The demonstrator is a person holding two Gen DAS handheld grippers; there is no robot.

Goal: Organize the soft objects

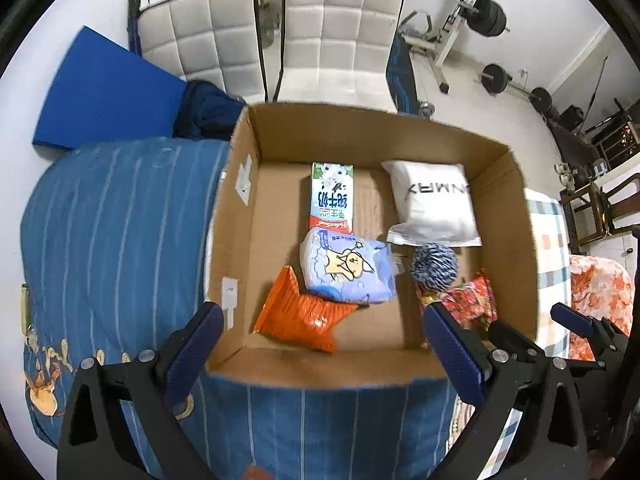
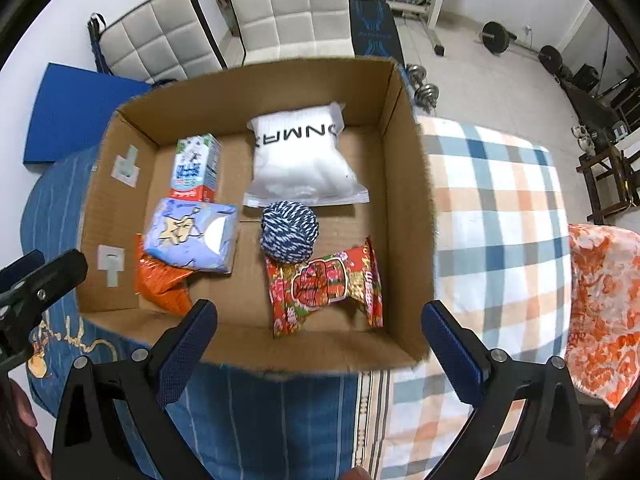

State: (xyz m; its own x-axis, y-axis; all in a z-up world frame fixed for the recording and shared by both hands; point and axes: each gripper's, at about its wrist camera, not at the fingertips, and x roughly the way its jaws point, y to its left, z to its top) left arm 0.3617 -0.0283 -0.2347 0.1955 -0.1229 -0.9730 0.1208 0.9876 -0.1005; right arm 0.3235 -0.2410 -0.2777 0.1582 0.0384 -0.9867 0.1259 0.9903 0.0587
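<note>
An open cardboard box (image 1: 516, 240) (image 2: 408, 184) sits on a bed. Inside lie a white soft pack (image 1: 432, 204) (image 2: 300, 160), a milk carton (image 1: 332, 196) (image 2: 196, 164), a light-blue tissue pack (image 1: 348, 266) (image 2: 192, 236), an orange bag (image 1: 300, 316) (image 2: 160, 284), a blue-white yarn ball (image 1: 434, 266) (image 2: 289, 230) and a red floral snack bag (image 1: 472, 300) (image 2: 326, 284). My left gripper (image 1: 320, 344) is open and empty above the box's near edge. My right gripper (image 2: 318, 344) is open and empty above the near edge too.
The box rests on a blue striped cover (image 1: 120, 232) (image 2: 256, 420) and a checked blanket (image 2: 496, 216). An orange floral cloth (image 2: 600, 312) lies at the right. White padded chairs (image 1: 340, 32), a blue mat (image 1: 104, 88) and weight equipment (image 1: 484, 16) stand behind.
</note>
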